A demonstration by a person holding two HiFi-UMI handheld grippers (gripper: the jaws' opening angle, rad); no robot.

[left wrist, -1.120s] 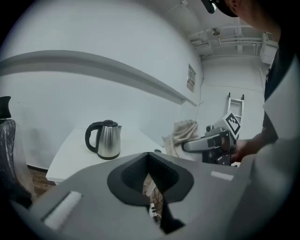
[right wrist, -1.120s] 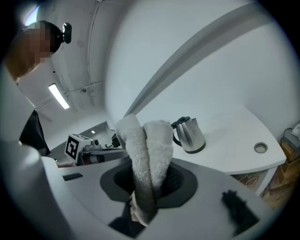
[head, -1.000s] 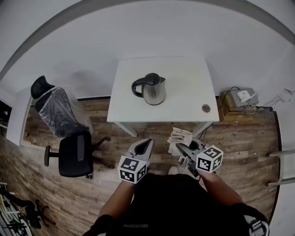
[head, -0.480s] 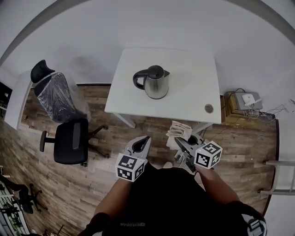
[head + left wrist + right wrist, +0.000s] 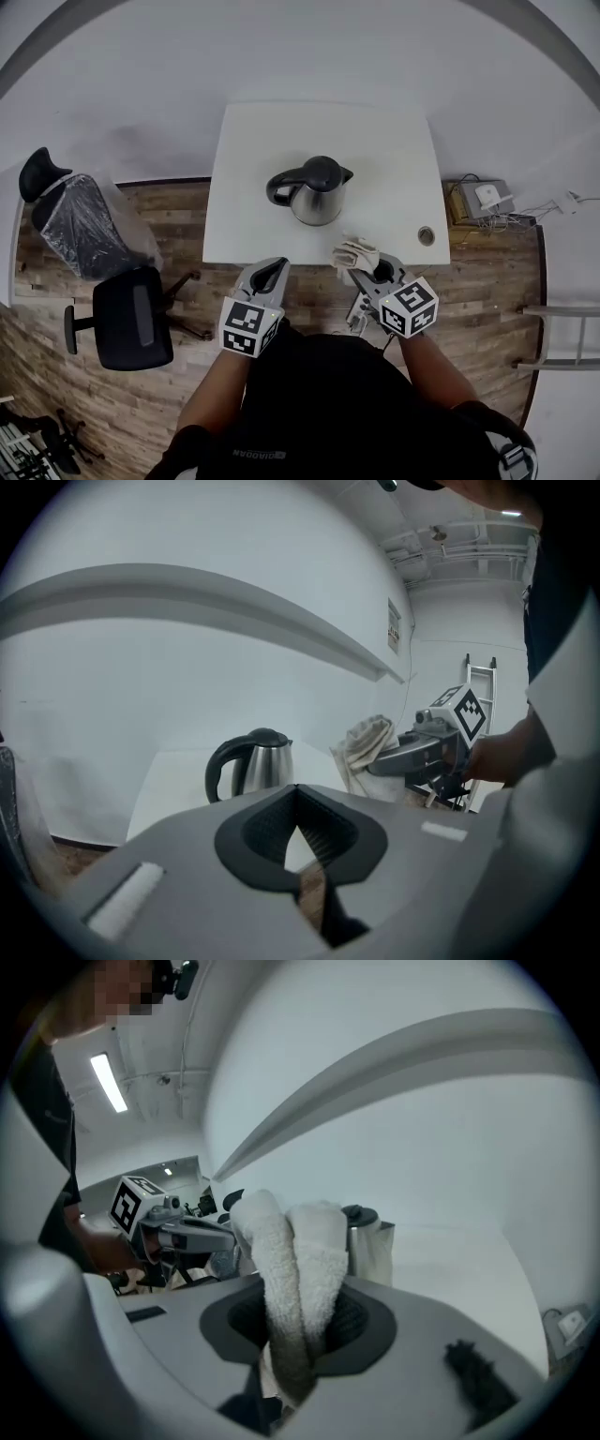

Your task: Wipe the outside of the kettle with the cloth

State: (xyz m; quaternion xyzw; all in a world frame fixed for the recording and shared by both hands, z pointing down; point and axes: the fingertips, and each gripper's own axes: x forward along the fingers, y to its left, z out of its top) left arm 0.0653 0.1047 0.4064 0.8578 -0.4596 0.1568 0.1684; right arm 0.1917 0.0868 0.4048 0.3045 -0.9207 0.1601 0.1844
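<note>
Jaws of the right gripper pinch the bunched cloth over the bench's front edge, near the kettle standing mid-bench; the left gripper, jaws together and empty, reaches forward alongside

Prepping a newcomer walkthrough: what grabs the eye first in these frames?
The steel kettle with its black lid and handle stands near the middle of the white table. Next comes the pale cloth, bunched in the right gripper at the table's near edge. The left gripper beside it is shut and empty.
</note>
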